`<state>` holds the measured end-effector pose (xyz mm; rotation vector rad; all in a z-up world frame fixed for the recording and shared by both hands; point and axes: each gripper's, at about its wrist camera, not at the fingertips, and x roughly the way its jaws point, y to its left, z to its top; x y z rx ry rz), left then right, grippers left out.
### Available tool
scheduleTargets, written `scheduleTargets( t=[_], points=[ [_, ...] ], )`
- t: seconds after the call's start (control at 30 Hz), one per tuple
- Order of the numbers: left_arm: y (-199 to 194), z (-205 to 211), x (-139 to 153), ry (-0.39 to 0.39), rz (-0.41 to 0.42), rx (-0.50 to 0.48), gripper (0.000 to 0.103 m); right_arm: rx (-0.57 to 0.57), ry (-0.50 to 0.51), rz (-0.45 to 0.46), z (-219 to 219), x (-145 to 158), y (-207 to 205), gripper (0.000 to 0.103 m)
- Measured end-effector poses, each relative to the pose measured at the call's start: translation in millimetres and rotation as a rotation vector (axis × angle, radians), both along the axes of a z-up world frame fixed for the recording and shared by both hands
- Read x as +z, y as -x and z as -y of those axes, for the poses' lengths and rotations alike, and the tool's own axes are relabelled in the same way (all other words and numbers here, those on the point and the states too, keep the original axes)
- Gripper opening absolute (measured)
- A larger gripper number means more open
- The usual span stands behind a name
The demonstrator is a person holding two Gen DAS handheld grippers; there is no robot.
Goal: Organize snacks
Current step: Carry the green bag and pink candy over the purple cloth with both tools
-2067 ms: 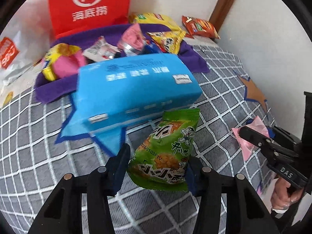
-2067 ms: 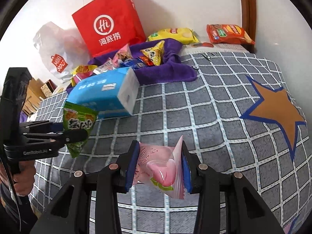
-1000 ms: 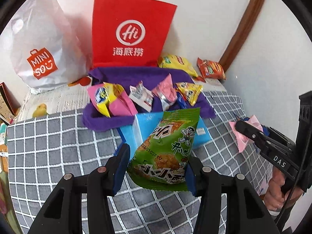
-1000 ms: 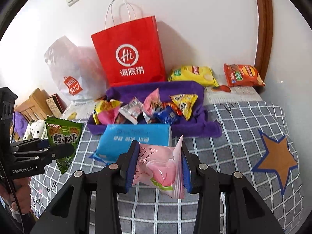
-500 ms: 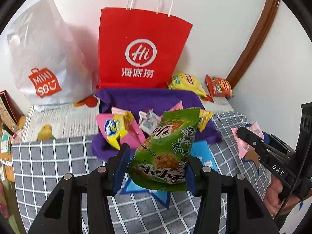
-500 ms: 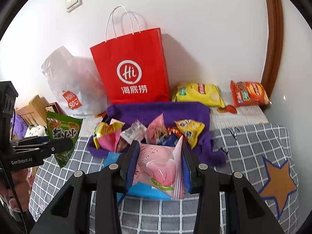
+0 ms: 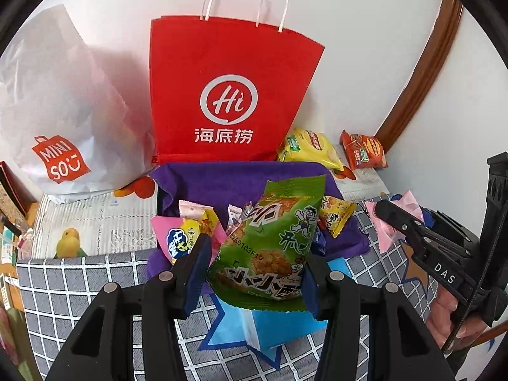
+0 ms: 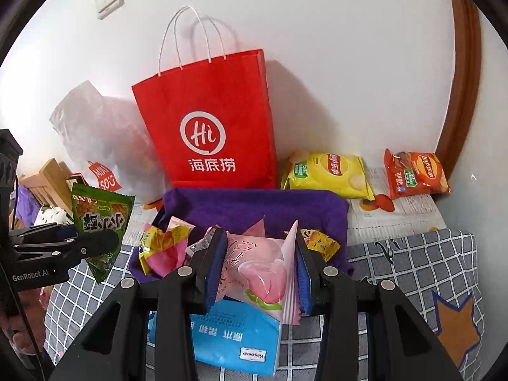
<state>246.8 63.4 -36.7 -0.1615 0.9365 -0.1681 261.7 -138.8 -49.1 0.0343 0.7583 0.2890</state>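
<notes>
— What's around the two packets, and is anything in the way?

— A blue tissue pack (image 8: pixel 235 339) lies on the checked cloth right under both grippers, in front of a purple tray (image 8: pixel 254 204) heaped with small snacks (image 8: pixel 162 247). Behind it stand a red paper bag (image 7: pixel 231 95) and a white plastic bag (image 7: pixel 57 111). A yellow chip bag (image 8: pixel 330 174) and an orange chip bag (image 8: pixel 414 174) lie by the wall.

— And the packets themselves?

— The left gripper (image 7: pixel 254 270) is clamped on a green snack packet (image 7: pixel 270 247), puffy, with cartoon print, held in the air over the tray's near edge. The right gripper (image 8: pixel 257 273) is closed on a pink snack packet (image 8: pixel 260 270), also in the air.

— The surface and the room?

— A grey checked cloth (image 8: pixel 412 270) with an orange star (image 8: pixel 457 327), a white wall, a brown door frame (image 7: pixel 419 73) and a light switch (image 8: pixel 109 0).
</notes>
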Motion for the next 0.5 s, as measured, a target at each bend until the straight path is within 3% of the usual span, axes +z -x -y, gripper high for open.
scheduleTargets(
  t=[0.17, 0.5],
  points=[
    [-9, 0, -6, -0.022, -0.021, -0.004, 0.049, 0.005, 0.019, -0.008, 2, -3, -3, 0.04],
    [-20, -5, -15, 0.01, -0.028, 0.018, 0.049, -0.019, 0.013, -0.016, 16, -10, -17, 0.04]
  ],
)
